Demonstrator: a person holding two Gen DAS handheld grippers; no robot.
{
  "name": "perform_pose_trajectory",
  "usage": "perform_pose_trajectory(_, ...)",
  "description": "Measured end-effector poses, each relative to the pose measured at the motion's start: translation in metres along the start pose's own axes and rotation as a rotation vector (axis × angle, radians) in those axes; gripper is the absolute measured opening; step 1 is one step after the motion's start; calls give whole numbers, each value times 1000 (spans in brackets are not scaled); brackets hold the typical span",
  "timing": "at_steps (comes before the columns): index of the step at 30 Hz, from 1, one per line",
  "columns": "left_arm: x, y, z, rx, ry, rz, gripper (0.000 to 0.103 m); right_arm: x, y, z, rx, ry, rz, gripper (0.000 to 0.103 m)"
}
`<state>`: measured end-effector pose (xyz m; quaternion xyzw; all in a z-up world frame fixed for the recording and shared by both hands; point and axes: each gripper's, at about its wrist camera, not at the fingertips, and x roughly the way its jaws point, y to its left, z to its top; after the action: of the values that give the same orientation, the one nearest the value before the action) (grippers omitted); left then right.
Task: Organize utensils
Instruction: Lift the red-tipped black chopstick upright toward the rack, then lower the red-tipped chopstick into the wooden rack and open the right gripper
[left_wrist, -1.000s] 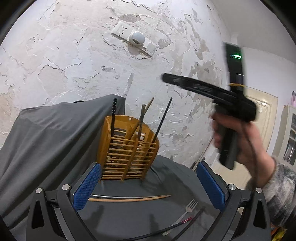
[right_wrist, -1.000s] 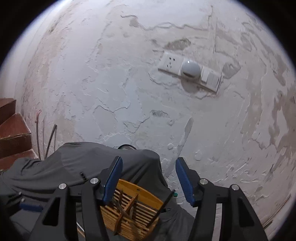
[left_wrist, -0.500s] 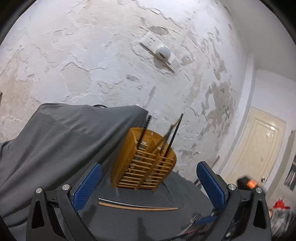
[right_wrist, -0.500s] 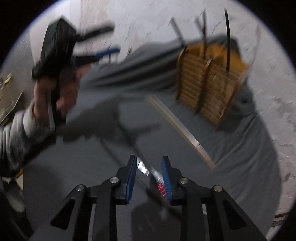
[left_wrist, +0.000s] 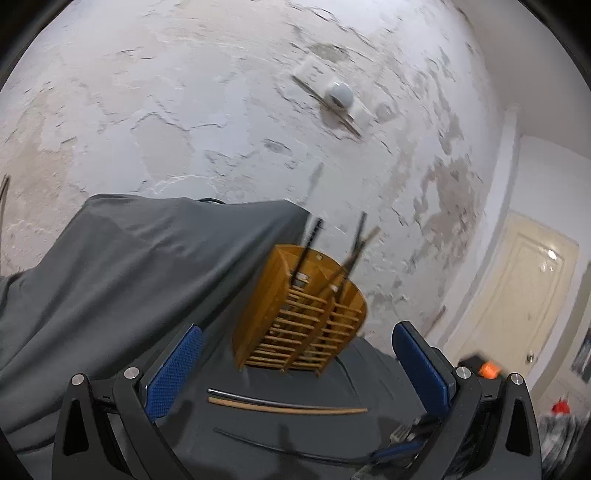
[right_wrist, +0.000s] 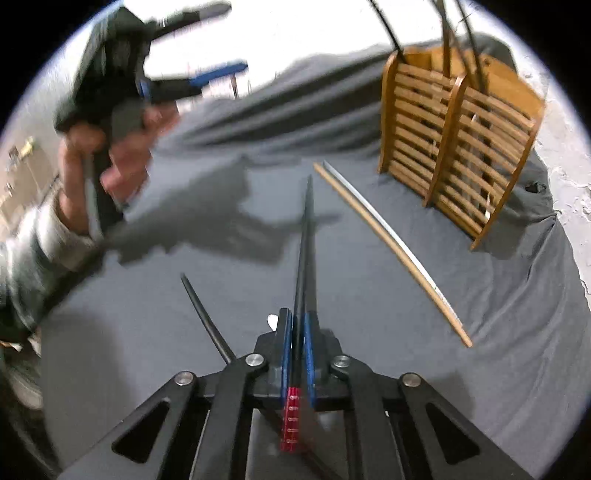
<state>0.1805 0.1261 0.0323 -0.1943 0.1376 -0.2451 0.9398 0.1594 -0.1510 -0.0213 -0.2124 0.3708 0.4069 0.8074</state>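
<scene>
Pinching a black chopstick (right_wrist: 306, 243) near its red-banded end, right tongs (right_wrist: 297, 341) pressed together on it, just closed from spread; chopstick slanting forward over the grey-clothed surface (right_wrist: 480, 332), tip low. Left tongs (left_wrist: 295, 363) spread, empty, aimed at the wooden utensil rack (left_wrist: 299, 325). Risk: off-centre grip near one end may let the chopstick pivot or slip on lifting. Risk: tip snagging the cloth. Compared with a second ago: right tongs lowered from facing the wall.
</scene>
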Motion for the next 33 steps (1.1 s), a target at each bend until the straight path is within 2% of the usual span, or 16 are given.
perform_pose_trajectory(8,10,-58,-23,262,44,-9,103,-80,10,37,23,-172,-50,8)
perform_pose_trajectory(12,17,-80,-36,336,76,-50,103,-104,8,48,57,-256,-71,8)
perform_pose_trajectory(14,20,-89,-42,350,94,-92,103,-117,11,55,80,-310,-73,8)
perform_pose_trajectory(17,24,-100,-50,345,142,-195,103,-124,14,63,98,-359,-72,8)
perform_pose_trajectory(23,32,-118,-63,339,224,-331,103,-113,29,73,82,-359,-23,8)
perform_pose_trajectory(24,32,-117,-64,328,242,-370,88,-110,31,73,76,-357,-21,8)
perform_pose_trajectory(25,35,-118,-65,319,271,-418,8,-107,33,73,71,-353,-15,8)
perform_pose_trajectory(26,37,-120,-67,342,279,-393,14,-105,35,73,71,-351,-13,8)
perform_pose_trajectory(27,39,-120,-69,359,291,-388,6,-103,36,73,73,-349,-15,8)
perform_pose_trajectory(33,41,-116,-67,333,276,-356,5,-104,36,68,112,-383,-11,9)
